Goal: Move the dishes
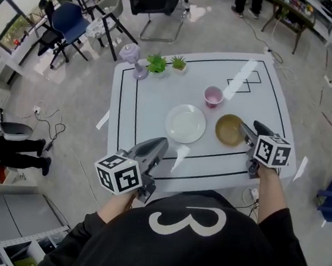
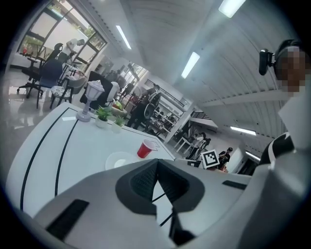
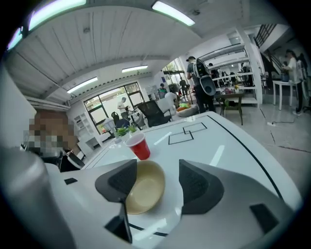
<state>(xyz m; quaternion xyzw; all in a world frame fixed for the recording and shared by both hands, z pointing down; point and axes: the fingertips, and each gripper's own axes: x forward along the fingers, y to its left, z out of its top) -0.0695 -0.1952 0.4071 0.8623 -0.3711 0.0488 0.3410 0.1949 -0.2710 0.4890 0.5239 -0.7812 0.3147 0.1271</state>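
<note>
A white plate (image 1: 185,124) lies mid-table, a tan bowl (image 1: 229,130) to its right and a pink-red cup (image 1: 213,96) behind them. My right gripper (image 1: 246,132) stands open at the bowl's right edge. In the right gripper view the bowl (image 3: 143,187) lies between the spread jaws of that gripper (image 3: 157,170), with the cup (image 3: 139,146) beyond; contact cannot be told. My left gripper (image 1: 157,146) is shut and empty, near the table's front edge, short of the plate. Its view looks past the gripper (image 2: 156,163) to the plate (image 2: 119,159) and cup (image 2: 145,149).
The white table (image 1: 145,106) carries a black tape border and two tape squares (image 1: 245,83) at the back right. Two small potted plants (image 1: 156,64) and a purple goblet-like thing (image 1: 131,58) stand at the back left. Chairs (image 1: 71,25) and people are beyond the table.
</note>
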